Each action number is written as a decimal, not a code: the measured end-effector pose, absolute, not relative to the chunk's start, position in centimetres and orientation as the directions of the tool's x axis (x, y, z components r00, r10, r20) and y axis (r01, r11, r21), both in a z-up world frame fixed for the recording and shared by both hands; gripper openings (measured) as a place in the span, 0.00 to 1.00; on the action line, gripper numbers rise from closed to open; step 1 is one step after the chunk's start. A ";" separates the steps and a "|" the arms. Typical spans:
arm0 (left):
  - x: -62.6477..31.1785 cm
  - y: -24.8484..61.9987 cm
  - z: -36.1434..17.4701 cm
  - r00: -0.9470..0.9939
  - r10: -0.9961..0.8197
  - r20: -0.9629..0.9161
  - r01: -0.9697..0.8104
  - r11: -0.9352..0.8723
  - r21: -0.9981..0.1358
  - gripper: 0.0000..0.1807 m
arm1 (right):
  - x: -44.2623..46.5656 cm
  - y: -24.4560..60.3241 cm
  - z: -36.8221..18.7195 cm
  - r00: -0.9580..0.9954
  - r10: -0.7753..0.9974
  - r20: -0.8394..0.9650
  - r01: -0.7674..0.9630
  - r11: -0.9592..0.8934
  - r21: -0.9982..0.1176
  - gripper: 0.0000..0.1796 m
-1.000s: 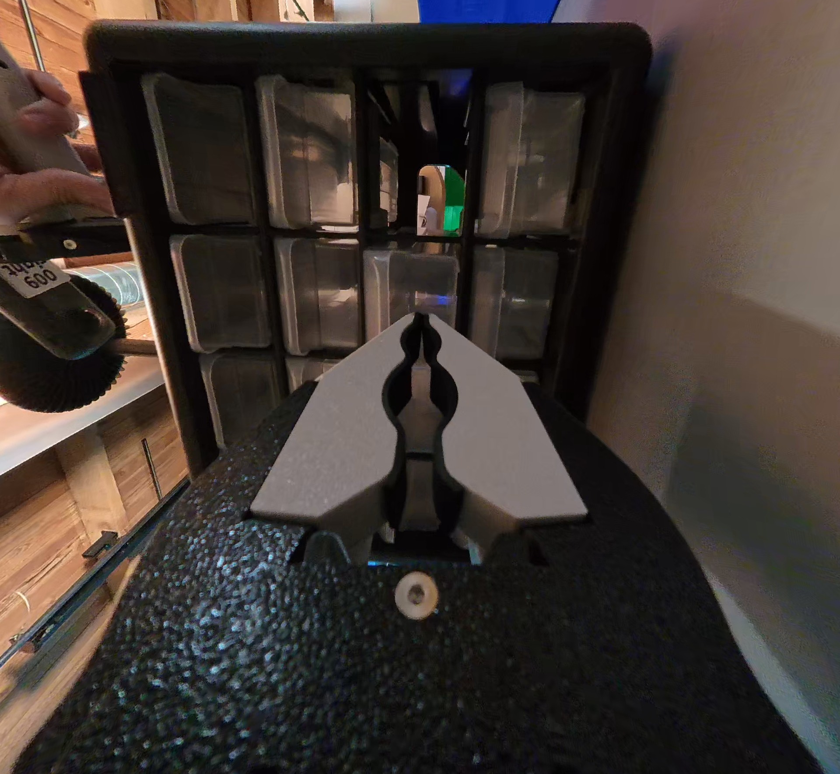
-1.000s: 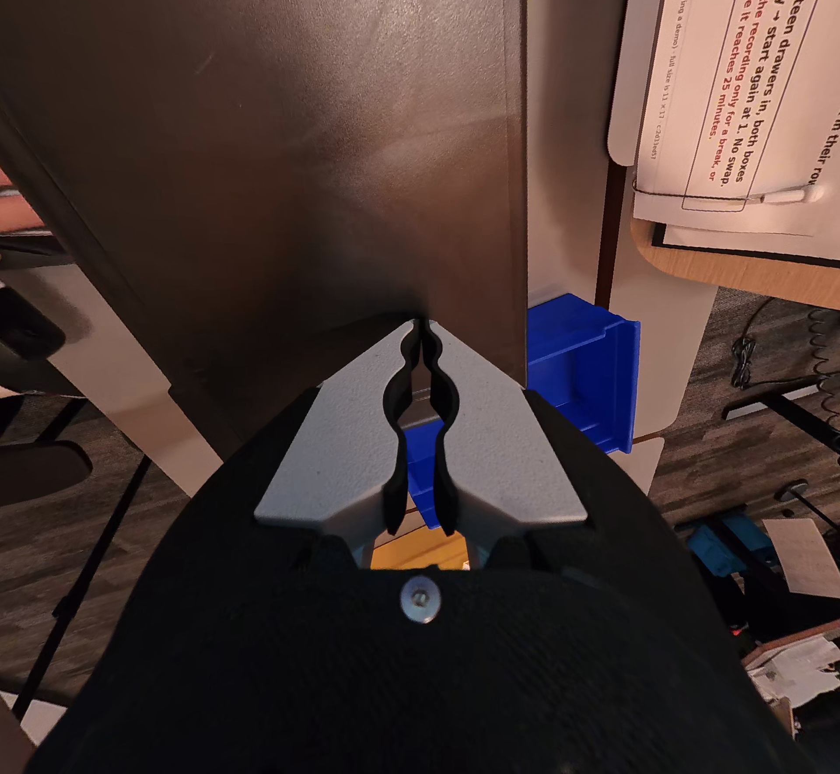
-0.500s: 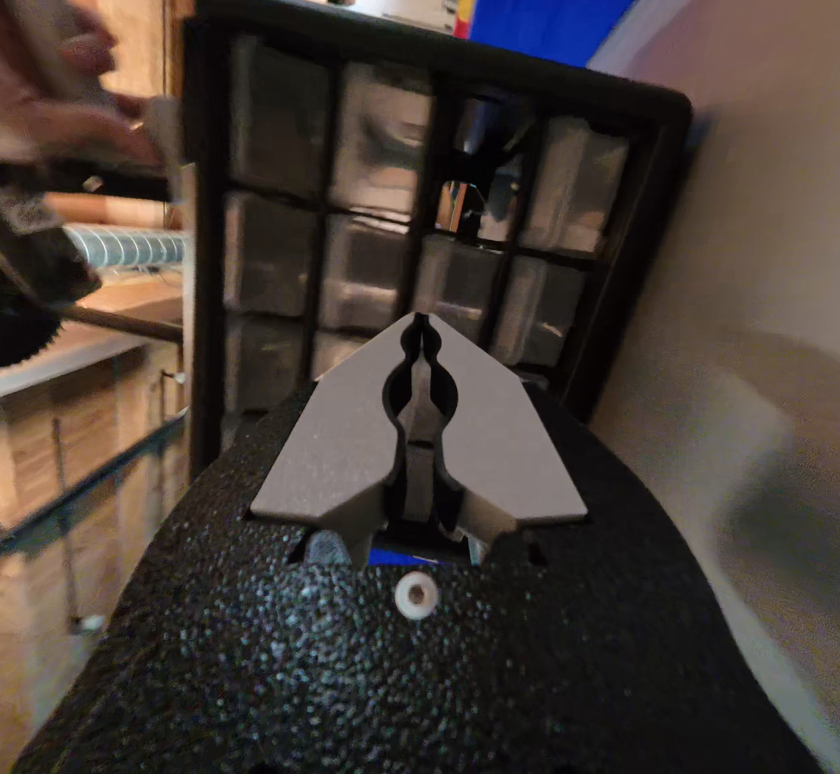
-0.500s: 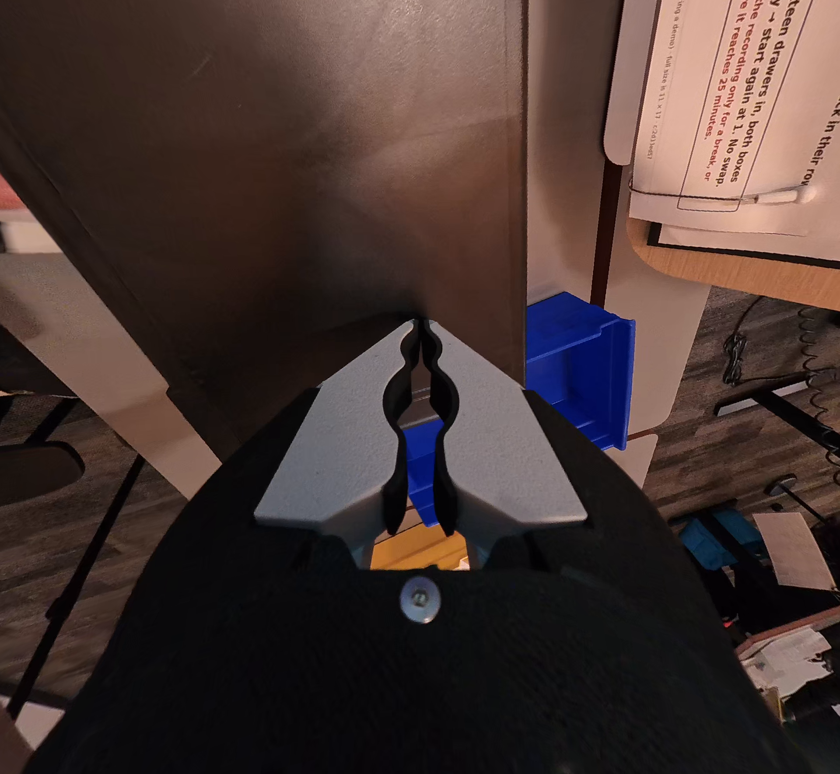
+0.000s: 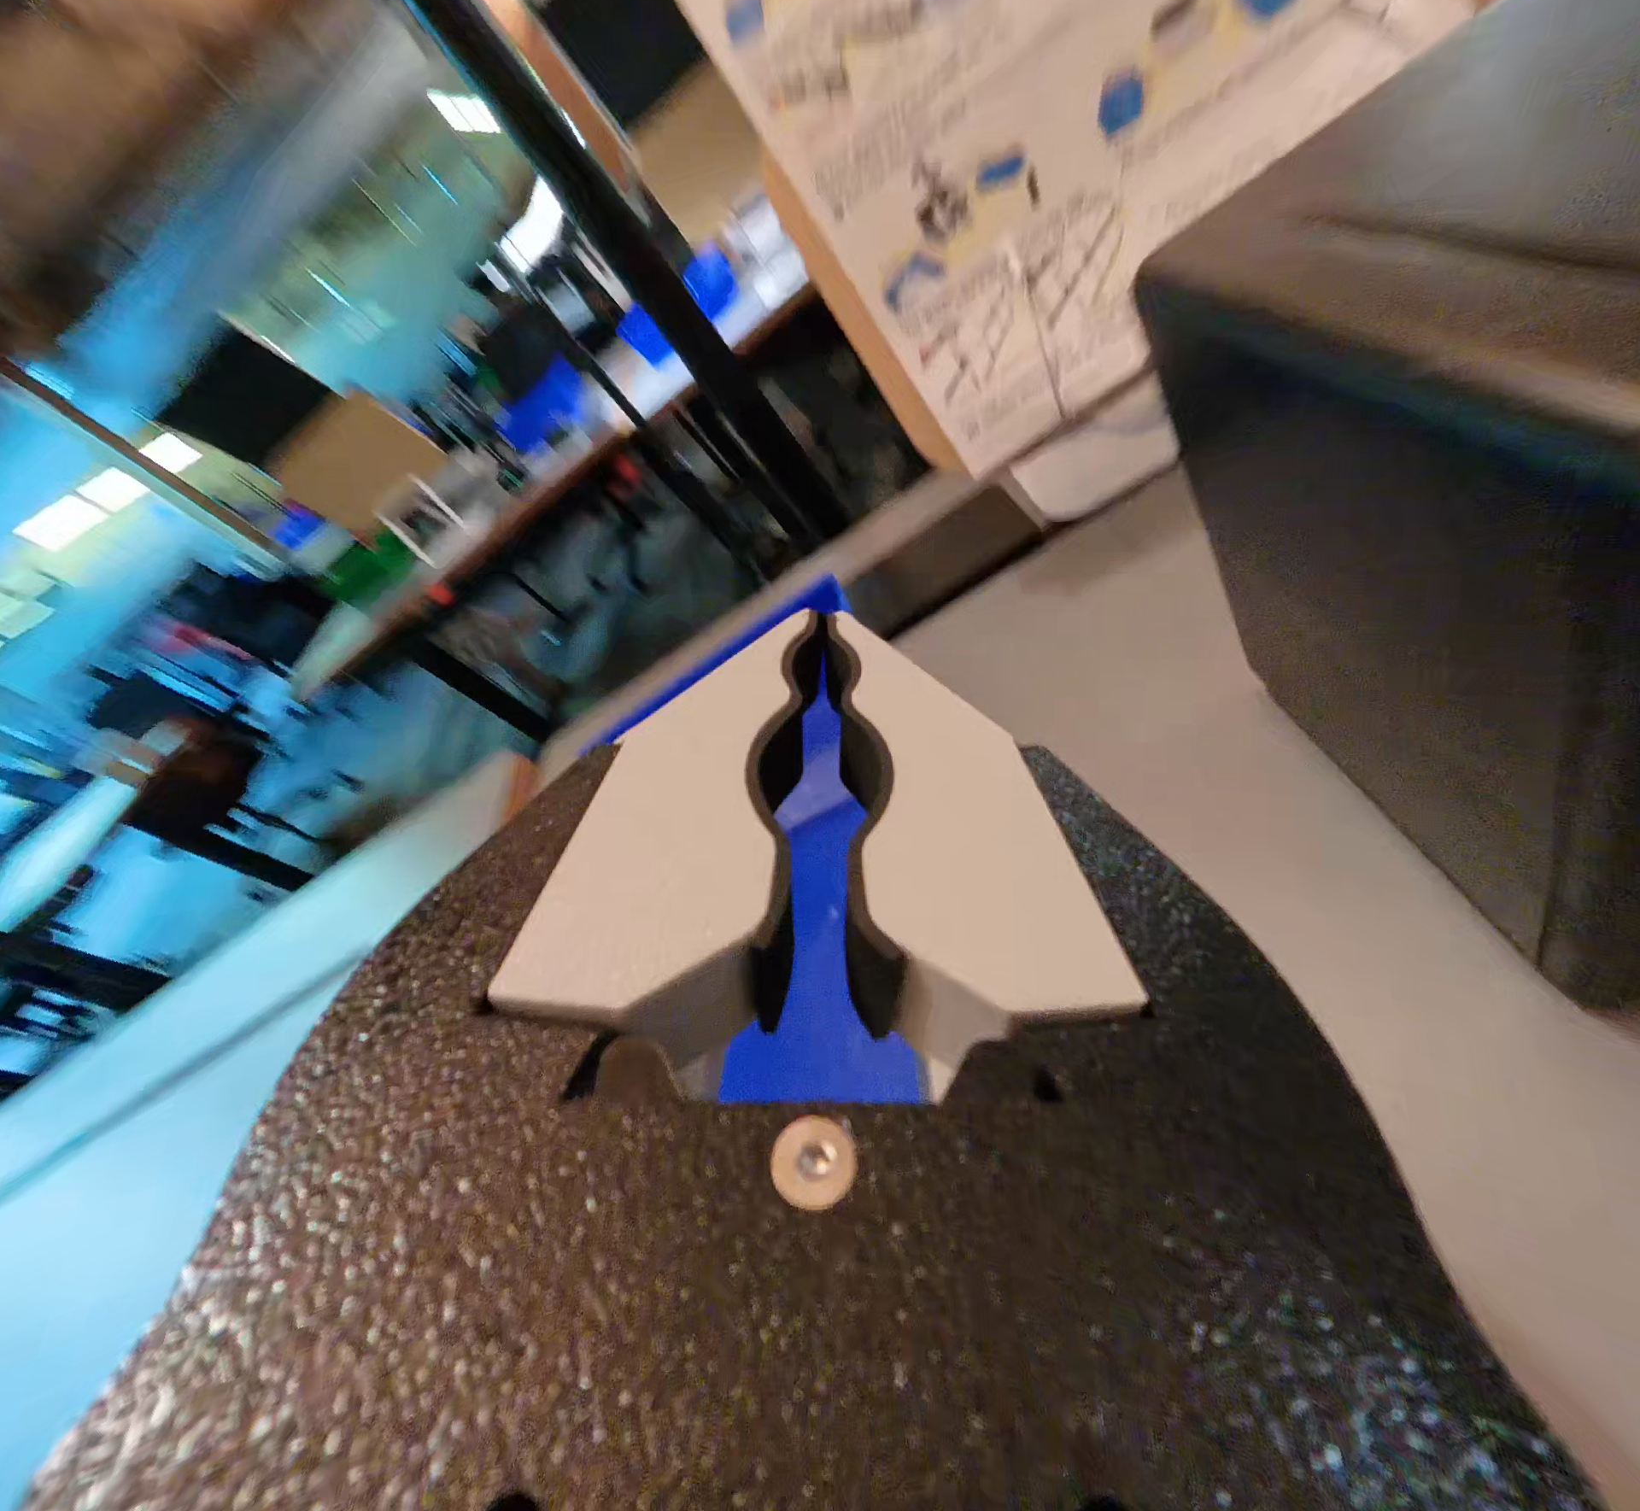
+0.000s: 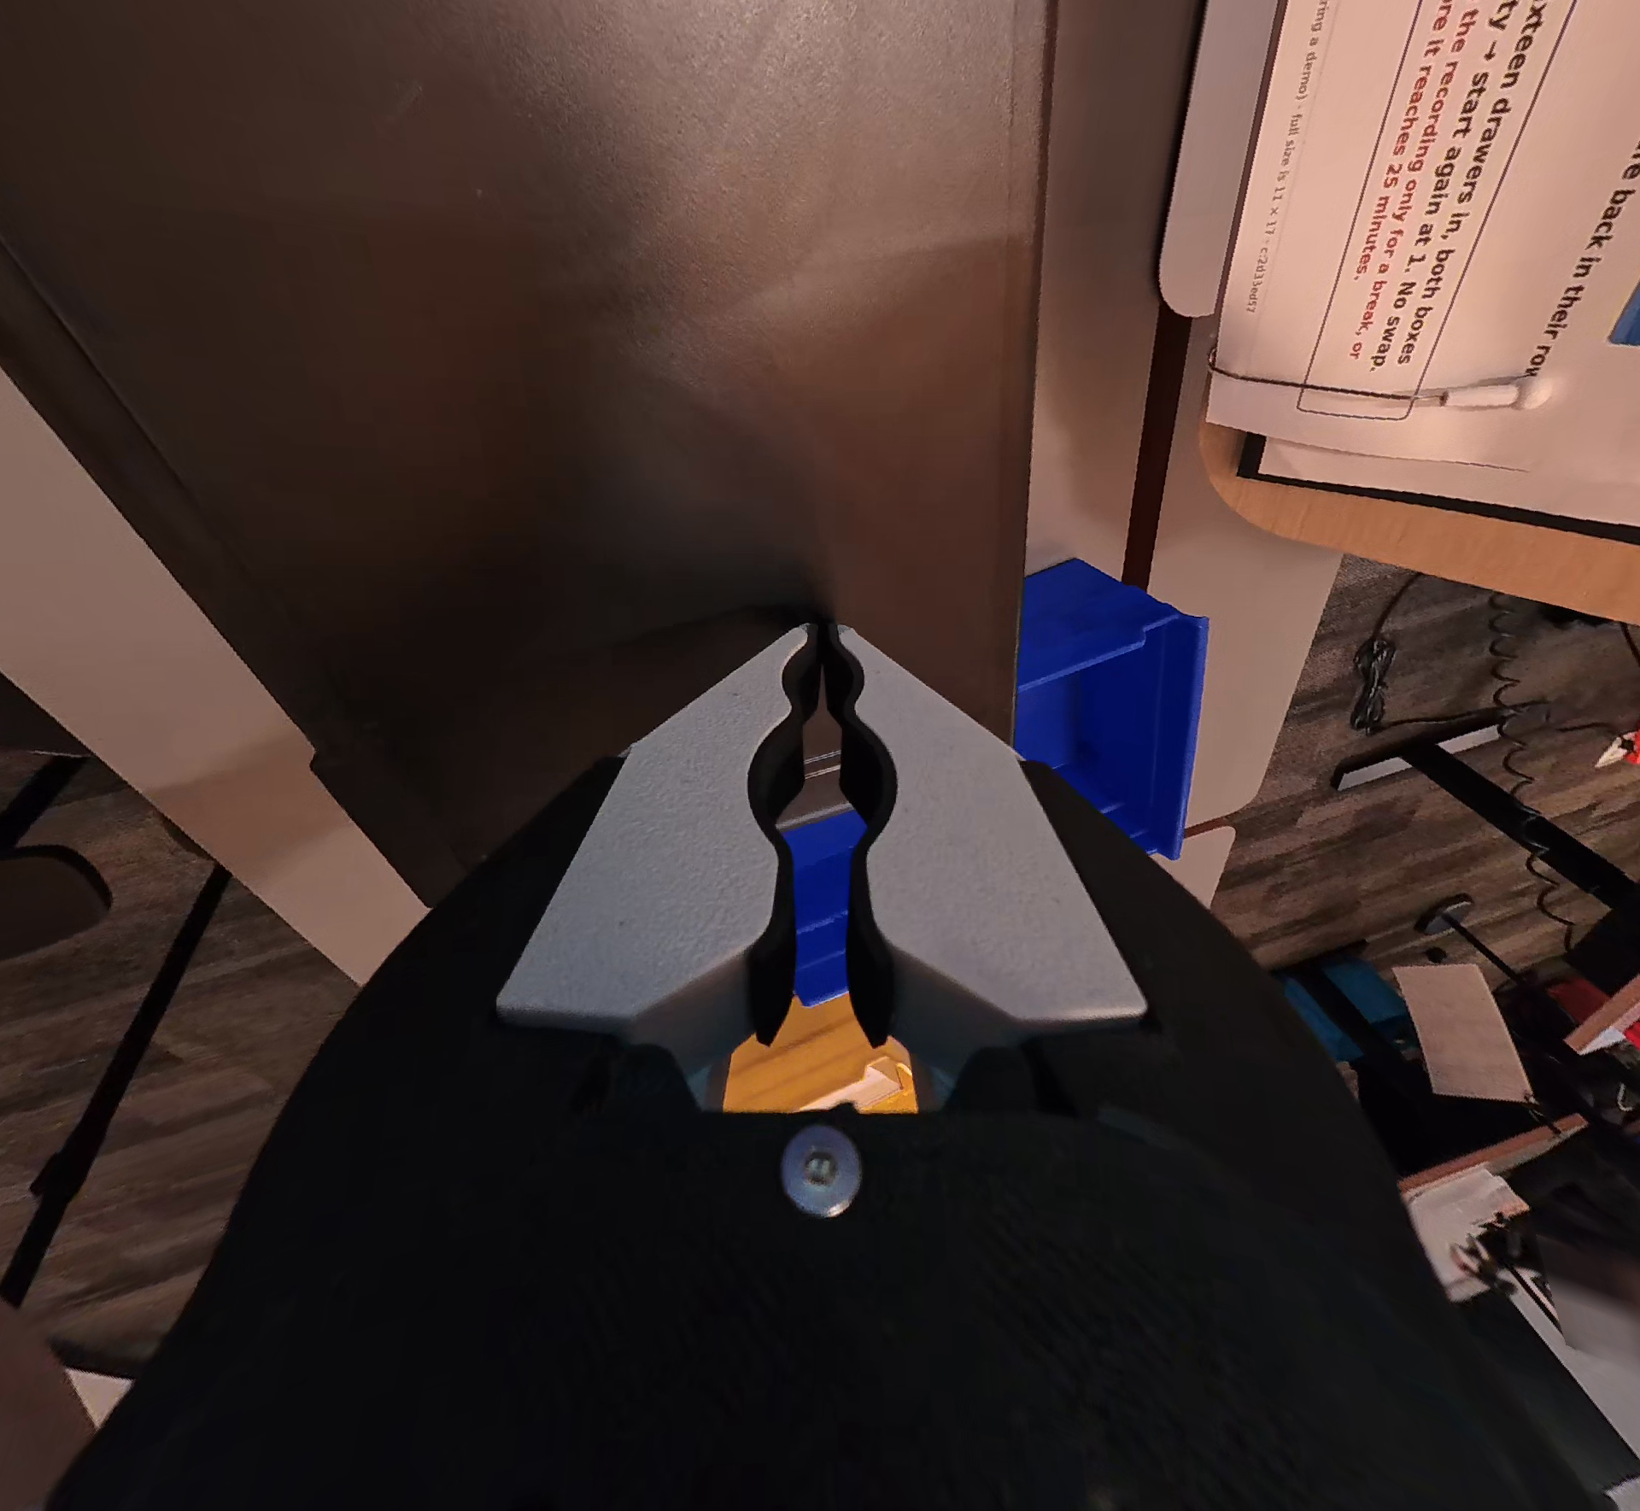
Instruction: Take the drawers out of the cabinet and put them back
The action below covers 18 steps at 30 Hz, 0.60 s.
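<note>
The black cabinet (image 5: 1420,581) stands at the right of the blurred left wrist view; its drawers are out of sight. My left gripper (image 5: 821,625) is shut and empty, held over a blue bin (image 5: 816,1051) that shows through the gap between the fingers. In the right wrist view the cabinet's smooth black panel (image 6: 532,270) fills the upper left. My right gripper (image 6: 821,634) is shut with its tips right against that panel. The blue bin (image 6: 1100,705) also shows there, just past the panel's right edge.
A grey table top (image 5: 1109,714) lies under the cabinet. A board with printed sheets (image 5: 976,137) stands behind it, and a sheet (image 6: 1420,137) also shows upper right in the right wrist view. Cables and clutter lie on the floor (image 6: 1464,980) at right.
My left gripper has swung away from the cabinet's open face with its clear drawers and now faces the room over the blue bin. The right gripper has stayed against the cabinet panel.
</note>
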<state>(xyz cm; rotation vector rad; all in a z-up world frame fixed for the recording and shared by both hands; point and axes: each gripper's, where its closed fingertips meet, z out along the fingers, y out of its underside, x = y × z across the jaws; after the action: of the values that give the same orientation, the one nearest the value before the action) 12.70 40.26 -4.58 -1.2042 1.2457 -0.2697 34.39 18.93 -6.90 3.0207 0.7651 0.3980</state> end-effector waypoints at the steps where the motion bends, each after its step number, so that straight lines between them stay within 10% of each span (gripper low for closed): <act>1: 13.2 42.3 -5.8 0.340 -0.778 -0.528 -0.473 0.344 -0.811 0.00 | 34.4 18.9 -6.9 0.854 0.465 0.235 0.465 -0.883 0.057 0.00; 12: 18.9 54.7 -19.3 0.178 -0.971 -0.159 -0.885 -0.087 -0.458 0.27 | 34.4 18.9 -6.9 0.869 0.451 0.203 0.456 -0.890 0.026 0.00; 18: 21.5 57.4 -22.5 0.272 -0.962 -0.022 -0.903 -0.248 -0.350 0.24 | 34.4 18.9 -6.9 0.866 0.458 0.199 0.460 -0.887 0.042 0.00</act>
<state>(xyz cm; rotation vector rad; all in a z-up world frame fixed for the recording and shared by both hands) 21.52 57.42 -22.45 -2.2532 1.7109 -0.2843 34.37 18.93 -6.92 3.0414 0.7478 0.3217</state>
